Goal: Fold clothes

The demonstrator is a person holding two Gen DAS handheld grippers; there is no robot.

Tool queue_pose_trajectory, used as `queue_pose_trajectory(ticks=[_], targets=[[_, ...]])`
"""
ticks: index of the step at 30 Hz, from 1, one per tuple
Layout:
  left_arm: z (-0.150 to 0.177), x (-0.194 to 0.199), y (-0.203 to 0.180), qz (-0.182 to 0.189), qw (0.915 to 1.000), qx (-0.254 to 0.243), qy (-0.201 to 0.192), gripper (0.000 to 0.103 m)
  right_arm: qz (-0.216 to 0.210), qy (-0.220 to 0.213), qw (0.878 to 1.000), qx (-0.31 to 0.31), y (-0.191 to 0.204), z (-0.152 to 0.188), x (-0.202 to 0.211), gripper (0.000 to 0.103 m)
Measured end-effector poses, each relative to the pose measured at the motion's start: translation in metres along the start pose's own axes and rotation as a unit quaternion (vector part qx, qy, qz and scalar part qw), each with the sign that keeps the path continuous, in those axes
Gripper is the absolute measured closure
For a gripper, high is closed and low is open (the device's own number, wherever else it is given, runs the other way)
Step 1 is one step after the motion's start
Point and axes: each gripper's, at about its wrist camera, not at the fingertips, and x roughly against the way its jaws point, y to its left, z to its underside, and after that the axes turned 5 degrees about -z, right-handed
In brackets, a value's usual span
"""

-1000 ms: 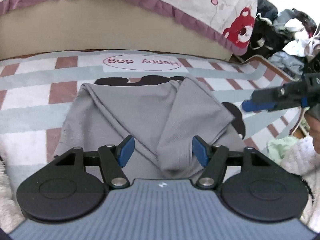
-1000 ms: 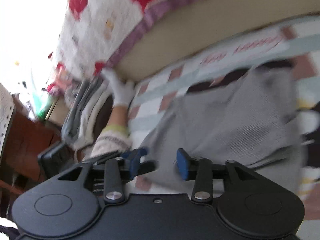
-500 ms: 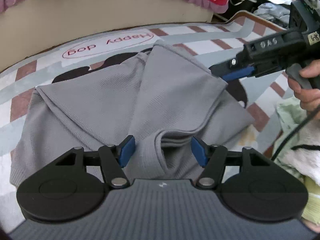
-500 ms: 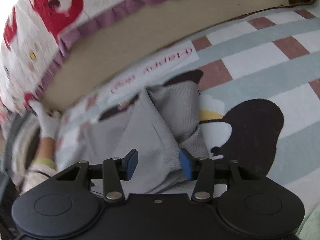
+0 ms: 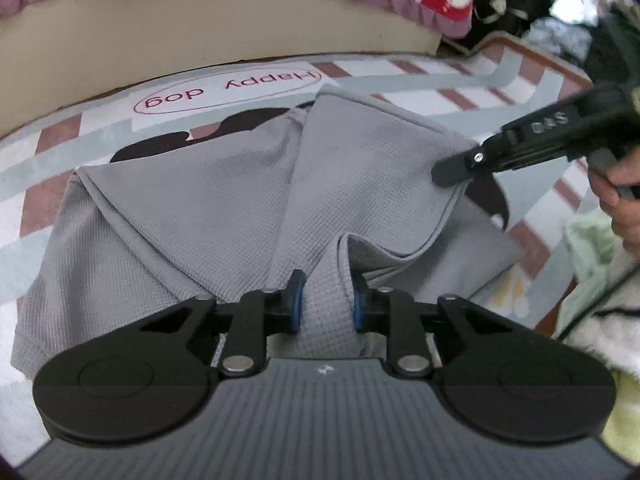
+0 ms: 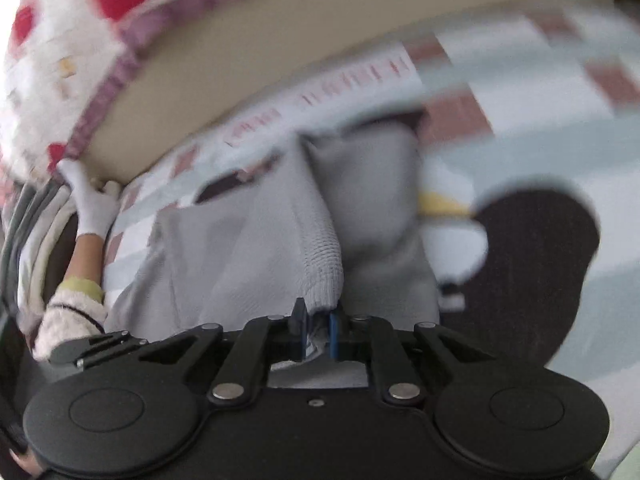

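Note:
A grey knit garment [image 5: 200, 208] lies partly folded on a checked rug [image 5: 48, 168], its flaps crossing at the middle. My left gripper [image 5: 326, 300] is shut on a raised fold at the garment's near edge. My right gripper [image 6: 318, 334] is shut on the ribbed edge of the same garment [image 6: 248, 248]. The right gripper also shows in the left wrist view [image 5: 456, 172], at the garment's right edge. The right wrist view is blurred by motion.
A bed base with a purple-frilled cover [image 5: 240, 16] stands just behind the rug. A pile of dark clothes [image 5: 560, 8] lies at the far right, and a pale green cloth [image 5: 592, 248] at the near right. A gloved hand [image 6: 92, 208] rests by the bed.
Both grippers were open and have closed on the grey garment. The left closed on the near fold. The right moved in to the right edge and pinched the ribbed edge.

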Motion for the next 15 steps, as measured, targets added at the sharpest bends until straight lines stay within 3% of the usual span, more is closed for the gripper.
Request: queue_pose_trajectory(ticks=[4,6,10,15], targets=[[-0.003,0.021,0.015,0.003,0.9994,0.032,-0.016,0.087,-0.061,-0.026,0.998,0.013,0.027,-0.018,0.011,0.090],[-0.002,0.034,0.026,0.002,0.9983,0.054,-0.022,0.092,-0.079,-0.028,0.996,0.025,0.045,-0.034,0.007,0.090],[0.010,0.054,0.052,-0.001,0.9953,0.094,-0.022,0.092,-0.119,-0.017,0.991,0.060,0.091,-0.067,-0.016,0.090],[0.023,0.055,0.085,-0.005,0.9882,0.152,-0.021,0.092,-0.118,0.021,0.987,0.104,0.133,-0.084,-0.072,0.090]])
